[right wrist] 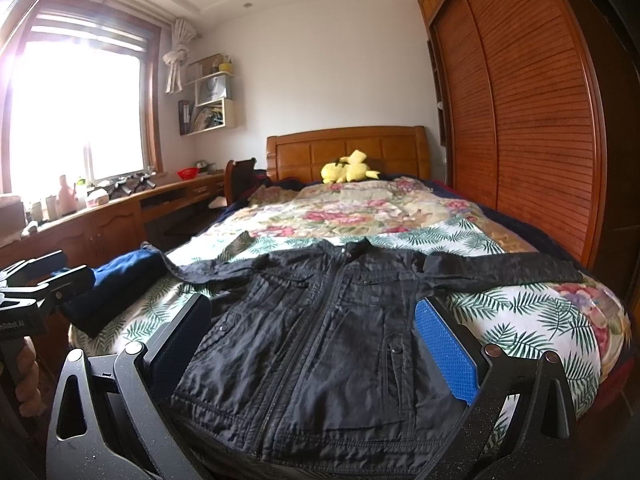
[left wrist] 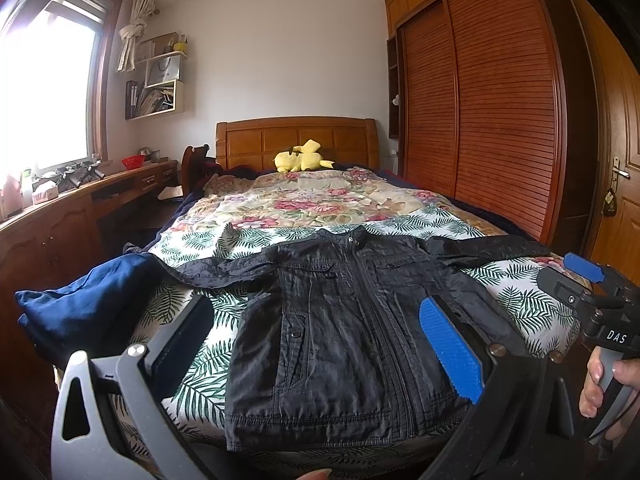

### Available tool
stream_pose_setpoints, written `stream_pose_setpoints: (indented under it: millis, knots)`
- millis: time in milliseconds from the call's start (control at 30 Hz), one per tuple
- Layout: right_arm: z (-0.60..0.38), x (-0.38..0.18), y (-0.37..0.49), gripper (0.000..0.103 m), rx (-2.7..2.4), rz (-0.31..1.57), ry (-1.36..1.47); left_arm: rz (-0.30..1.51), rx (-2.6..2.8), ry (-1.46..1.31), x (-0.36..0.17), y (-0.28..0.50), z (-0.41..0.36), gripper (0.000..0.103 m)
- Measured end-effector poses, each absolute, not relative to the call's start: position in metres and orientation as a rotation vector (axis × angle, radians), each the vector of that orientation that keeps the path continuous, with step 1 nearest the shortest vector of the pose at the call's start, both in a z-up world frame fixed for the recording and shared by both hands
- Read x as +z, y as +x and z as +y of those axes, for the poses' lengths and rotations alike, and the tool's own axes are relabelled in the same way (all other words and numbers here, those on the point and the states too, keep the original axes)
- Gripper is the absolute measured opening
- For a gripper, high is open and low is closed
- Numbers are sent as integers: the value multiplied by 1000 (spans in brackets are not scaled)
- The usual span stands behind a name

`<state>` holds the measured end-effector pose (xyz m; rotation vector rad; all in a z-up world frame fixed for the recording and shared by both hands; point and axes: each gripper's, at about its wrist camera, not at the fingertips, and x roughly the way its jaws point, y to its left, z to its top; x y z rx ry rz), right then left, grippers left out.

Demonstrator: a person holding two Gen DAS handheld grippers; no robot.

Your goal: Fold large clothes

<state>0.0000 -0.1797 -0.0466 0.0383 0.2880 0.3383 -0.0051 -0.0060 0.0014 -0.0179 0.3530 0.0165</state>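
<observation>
Left wrist view: a dark jacket [left wrist: 344, 332] lies spread flat, front up and zipped, sleeves out to both sides, on the leaf-print cover of a bed [left wrist: 532, 304]. The left gripper [left wrist: 320, 344] hovers above its hem, jaws released and wide apart. The right gripper [right wrist: 316, 344] hangs likewise, jaws released, holding nothing.

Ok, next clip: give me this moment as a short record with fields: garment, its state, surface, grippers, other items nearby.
garment: black jacket
state: flat, front up, zipped, both sleeves spread sideways, unfolded
surface: bed with leaf-print cover
left gripper: open, above the jacket's hem end, holding nothing
right gripper: open, above the hem end, holding nothing
nearby: blue cloth beside the left sleeve; yellow plush by the headboard
folding: not begun
</observation>
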Motion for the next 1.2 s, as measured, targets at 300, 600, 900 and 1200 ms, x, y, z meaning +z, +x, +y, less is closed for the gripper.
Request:
stream_pose_setpoints:
  millis: [300, 600, 900, 1200]
  knots:
    - [-180, -47, 1, 103, 338, 287, 38, 354, 16, -21, 0, -5, -6, 103]
    - [-178, -48, 0, 103, 340, 290, 38, 364, 22, -22, -3, 0, -6, 103]
    - [-168, -60, 13, 103, 357, 302, 5, 415, 50, -38, -25, 25, 13, 103]
    - [-145, -70, 57, 103, 414, 318, -28, 458, 104, -45, -47, 51, 34, 103]
